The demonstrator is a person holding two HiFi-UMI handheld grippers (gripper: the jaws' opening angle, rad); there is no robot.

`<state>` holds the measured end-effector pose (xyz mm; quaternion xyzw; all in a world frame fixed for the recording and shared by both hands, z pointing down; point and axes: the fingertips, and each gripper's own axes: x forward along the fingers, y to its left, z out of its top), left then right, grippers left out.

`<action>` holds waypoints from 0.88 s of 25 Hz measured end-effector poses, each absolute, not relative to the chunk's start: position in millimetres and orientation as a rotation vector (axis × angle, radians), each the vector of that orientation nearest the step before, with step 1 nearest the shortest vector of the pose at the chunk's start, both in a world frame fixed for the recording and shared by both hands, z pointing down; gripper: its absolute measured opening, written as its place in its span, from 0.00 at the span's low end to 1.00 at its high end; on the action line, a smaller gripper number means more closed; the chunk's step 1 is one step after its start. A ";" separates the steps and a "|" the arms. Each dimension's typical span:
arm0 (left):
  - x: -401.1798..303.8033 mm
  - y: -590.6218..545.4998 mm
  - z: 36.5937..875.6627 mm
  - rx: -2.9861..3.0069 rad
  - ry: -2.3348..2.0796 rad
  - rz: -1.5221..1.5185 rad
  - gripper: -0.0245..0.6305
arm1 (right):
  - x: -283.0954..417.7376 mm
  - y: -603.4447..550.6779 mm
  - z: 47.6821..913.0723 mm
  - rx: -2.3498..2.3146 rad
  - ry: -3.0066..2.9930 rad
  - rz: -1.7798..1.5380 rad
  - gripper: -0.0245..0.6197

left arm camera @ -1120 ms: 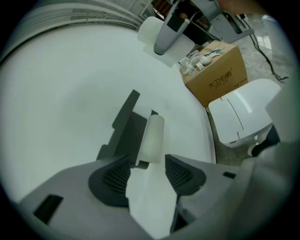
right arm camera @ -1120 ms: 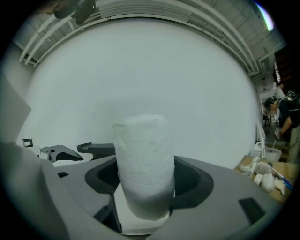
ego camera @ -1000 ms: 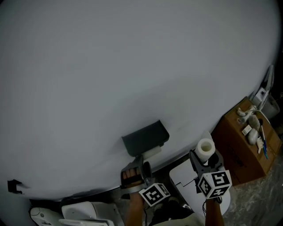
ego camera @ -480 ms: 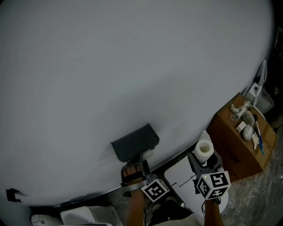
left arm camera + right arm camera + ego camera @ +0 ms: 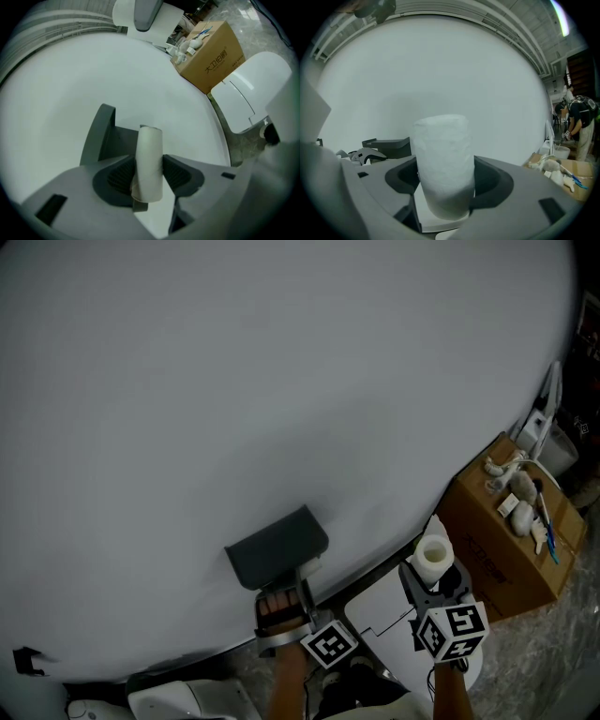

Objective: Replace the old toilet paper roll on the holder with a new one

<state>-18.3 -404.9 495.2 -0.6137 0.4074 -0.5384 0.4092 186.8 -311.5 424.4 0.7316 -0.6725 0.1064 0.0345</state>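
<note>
A dark grey holder point(image 5: 277, 554) hangs on the white wall. The old roll point(image 5: 149, 164), a thin, nearly bare tube, stands between the pads of my left gripper point(image 5: 149, 176), its far end up against the holder point(image 5: 101, 136). These jaws have just been closing, and both pads now touch the tube. In the head view the left gripper point(image 5: 281, 607) sits right under the holder. My right gripper point(image 5: 443, 180) is shut on a full white new roll point(image 5: 443, 164), held upright to the right of the holder, where the head view shows the roll point(image 5: 433, 559) above the gripper point(image 5: 433, 579).
A cardboard box point(image 5: 511, 540) with small items on top stands at the right by the wall. A white toilet lid point(image 5: 384, 615) lies below the grippers. A small black hook point(image 5: 28, 662) is on the wall at far left. A person point(image 5: 576, 122) stands far right.
The left gripper has drawn in close under the holder, which has slid left in the head view. The right gripper still holds the new roll in much the same place.
</note>
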 end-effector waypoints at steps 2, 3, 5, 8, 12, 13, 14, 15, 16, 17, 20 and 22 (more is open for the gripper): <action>-11.2 -406.7 493.6 -1.538 1.018 -1.342 0.33 | 189.8 -311.7 425.5 2.253 -2.061 0.332 0.54; -7.5 -407.9 492.8 -1.538 1.015 -1.335 0.33 | 191.4 -311.7 425.7 2.255 -2.058 0.334 0.54; 1.0 -410.9 490.8 -1.537 1.008 -1.318 0.33 | 195.7 -311.4 426.1 2.260 -2.049 0.335 0.54; 17.3 -416.2 491.4 -1.542 0.986 -1.300 0.33 | 206.1 -311.5 427.3 2.274 -2.030 0.339 0.54; 41.5 -418.6 491.8 -1.558 0.959 -1.255 0.33 | 219.6 -308.9 427.6 2.297 -2.000 0.339 0.54; 47.7 -418.2 491.7 -1.564 0.951 -1.242 0.33 | 222.9 -307.8 427.7 2.304 -1.991 0.340 0.54; 54.2 -417.6 491.1 -1.573 0.944 -1.227 0.33 | 226.3 -306.7 428.0 2.312 -1.982 0.342 0.54; 60.7 -416.7 490.2 -1.583 0.937 -1.210 0.33 | 229.7 -305.6 428.3 2.320 -1.974 0.343 0.54; 67.1 -415.3 489.0 -1.595 0.930 -1.192 0.33 | 233.1 -304.5 428.5 2.328 -1.965 0.345 0.54; 73.1 -413.4 487.6 -1.608 0.925 -1.174 0.33 | 236.2 -303.3 428.5 2.336 -1.958 0.345 0.54; 89.2 -404.9 481.3 -1.661 0.920 -1.105 0.33 | 244.5 -299.7 428.6 2.357 -1.942 0.347 0.54; 98.2 -398.2 475.4 -1.702 0.920 -1.051 0.33 | 249.2 -297.9 428.7 2.368 -1.935 0.347 0.54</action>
